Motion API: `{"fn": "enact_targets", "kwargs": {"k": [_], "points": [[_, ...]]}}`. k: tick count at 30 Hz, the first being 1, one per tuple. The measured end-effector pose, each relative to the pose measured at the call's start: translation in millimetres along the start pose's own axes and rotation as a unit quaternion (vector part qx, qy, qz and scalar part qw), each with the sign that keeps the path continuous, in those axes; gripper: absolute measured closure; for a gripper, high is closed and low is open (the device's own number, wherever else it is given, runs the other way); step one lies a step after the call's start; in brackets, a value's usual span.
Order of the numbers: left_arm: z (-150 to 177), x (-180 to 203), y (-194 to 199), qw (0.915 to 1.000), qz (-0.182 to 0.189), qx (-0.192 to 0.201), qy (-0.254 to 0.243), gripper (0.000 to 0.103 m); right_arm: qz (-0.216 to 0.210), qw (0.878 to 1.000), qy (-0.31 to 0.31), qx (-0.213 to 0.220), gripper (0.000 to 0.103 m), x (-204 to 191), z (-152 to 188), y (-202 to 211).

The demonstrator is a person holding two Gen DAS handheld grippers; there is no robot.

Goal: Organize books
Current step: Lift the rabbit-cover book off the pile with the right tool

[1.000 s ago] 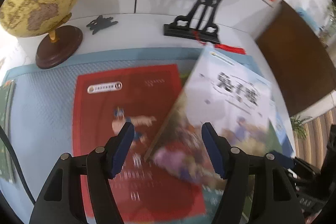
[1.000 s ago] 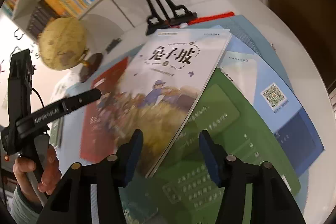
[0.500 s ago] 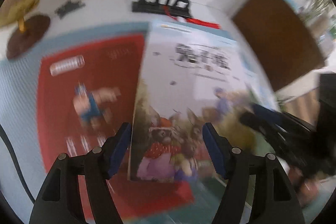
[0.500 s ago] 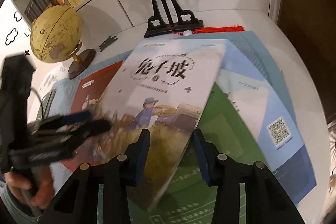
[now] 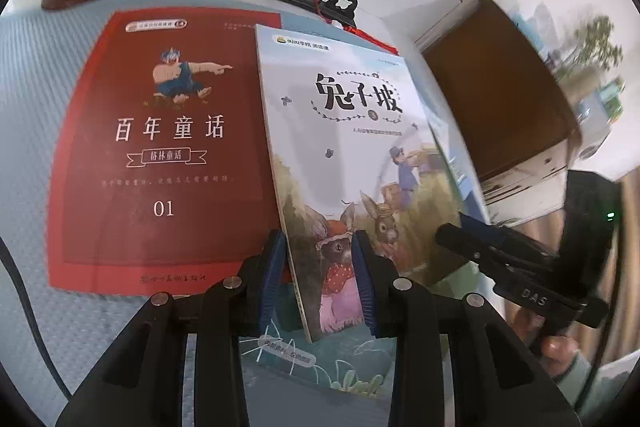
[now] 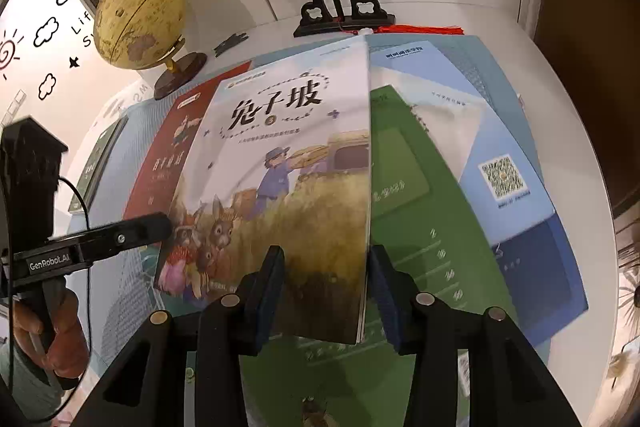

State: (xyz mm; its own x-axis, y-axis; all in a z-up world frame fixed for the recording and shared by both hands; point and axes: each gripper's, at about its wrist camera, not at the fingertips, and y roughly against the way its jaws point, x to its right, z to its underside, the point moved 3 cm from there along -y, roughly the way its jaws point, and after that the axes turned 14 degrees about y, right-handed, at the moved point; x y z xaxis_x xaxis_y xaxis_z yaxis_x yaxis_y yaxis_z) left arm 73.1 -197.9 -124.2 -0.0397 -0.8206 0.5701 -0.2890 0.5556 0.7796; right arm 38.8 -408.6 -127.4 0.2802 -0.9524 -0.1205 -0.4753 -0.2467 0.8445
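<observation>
Leftmost of all, beyond the rabbit book (image 5: 352,155), a yellow globe (image 6: 140,21) stands on its dark base at the back of the table (image 6: 560,75). Just beside the rabbit book's left edge lies a red storybook (image 5: 168,147), flat on a pale blue mat (image 5: 32,99), its right part covered by the rabbit book's raised cover. The rabbit book itself is lifted and tilted off the pile. Its lower left corner sits between the blue pads of the left claw (image 5: 318,283), whose jaws are closing around that corner; whether both pads already press on it I cannot tell. The right claw (image 6: 326,291) straddles the rabbit book's lower right edge, narrowly apart, with the cover between its pads, but a firm grip cannot be made out. Behind the rabbit book a black ornamental stand (image 6: 340,7) rises. To the right of the rabbit book lie a green book (image 6: 404,219) and, further right, a light blue book (image 6: 500,147) bearing a square code.
</observation>
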Motion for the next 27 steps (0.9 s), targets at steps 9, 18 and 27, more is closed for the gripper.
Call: {"fn": "enact_targets", "kwargs": {"k": [9,18,27], "points": [[-1,37,64,0.9906,0.128,0.047,0.014,0.075,-0.114,0.989,-0.094,0.026,0.060,24,6,2],[-11,-9,15,0.9974,-0.056,0.035,0.029,0.071,-0.062,0.996,-0.061,0.015,0.061,14,3,5],[2,6,2,0.9978,-0.062,0.021,-0.002,0.064,-0.013,1.000,-0.010,0.008,0.059,-2,-3,-2]]}}
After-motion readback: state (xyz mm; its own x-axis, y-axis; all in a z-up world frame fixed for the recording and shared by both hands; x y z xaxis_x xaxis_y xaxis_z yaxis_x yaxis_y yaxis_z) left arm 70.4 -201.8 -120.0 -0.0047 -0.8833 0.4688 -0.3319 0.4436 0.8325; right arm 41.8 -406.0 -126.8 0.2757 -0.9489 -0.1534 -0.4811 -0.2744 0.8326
